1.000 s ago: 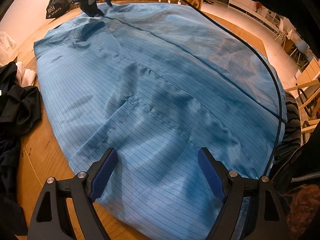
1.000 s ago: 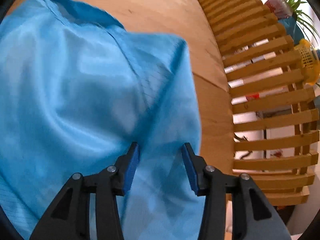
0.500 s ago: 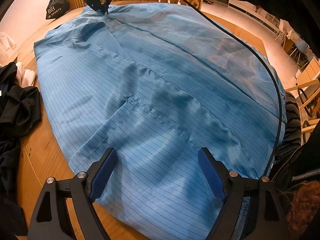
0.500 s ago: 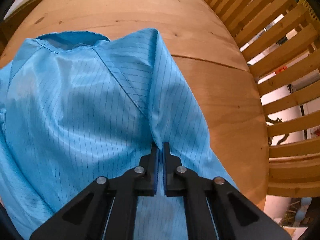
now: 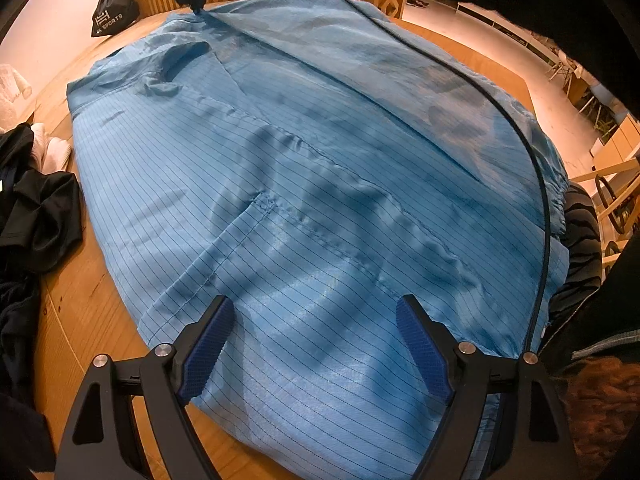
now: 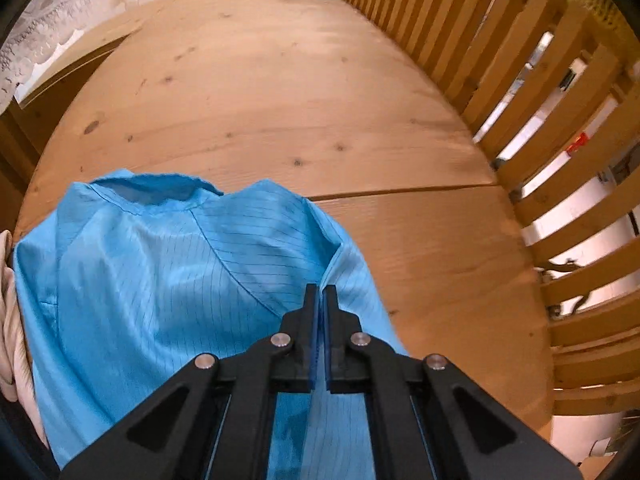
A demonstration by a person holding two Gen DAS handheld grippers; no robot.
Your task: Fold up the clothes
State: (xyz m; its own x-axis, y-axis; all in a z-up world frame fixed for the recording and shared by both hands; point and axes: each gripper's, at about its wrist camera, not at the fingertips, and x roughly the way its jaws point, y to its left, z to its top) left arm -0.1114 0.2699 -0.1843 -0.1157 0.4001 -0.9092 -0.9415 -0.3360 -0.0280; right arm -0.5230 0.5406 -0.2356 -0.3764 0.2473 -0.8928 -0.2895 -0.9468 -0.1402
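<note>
A: Where is the garment?

B: The blue shirt (image 5: 304,184) lies spread over the wooden table (image 6: 280,92), covering most of it. Thin dark stripes run across the fabric, and a stitched seam crosses the middle.

A: State of the left gripper?

B: The left gripper (image 5: 316,344) stands wide open above the near edge of the shirt. Nothing sits between its blue pads (image 5: 206,346); I cannot tell if the tips touch the cloth.

A: And the right gripper?

B: The right gripper (image 6: 321,292) is closed on a pinch of the shirt (image 6: 168,272) at the far end, near the collar. The fabric rises in a ridge to its tips. In the left wrist view it appears at the top, with a hand on its handle.

A: Other items?

B: A black bag (image 5: 114,16) sits at the far table edge by the slatted fence (image 6: 540,128). Dark clothes (image 5: 36,216) lie beside the shirt. A black cable (image 5: 536,168) arcs over the shirt's right side.
</note>
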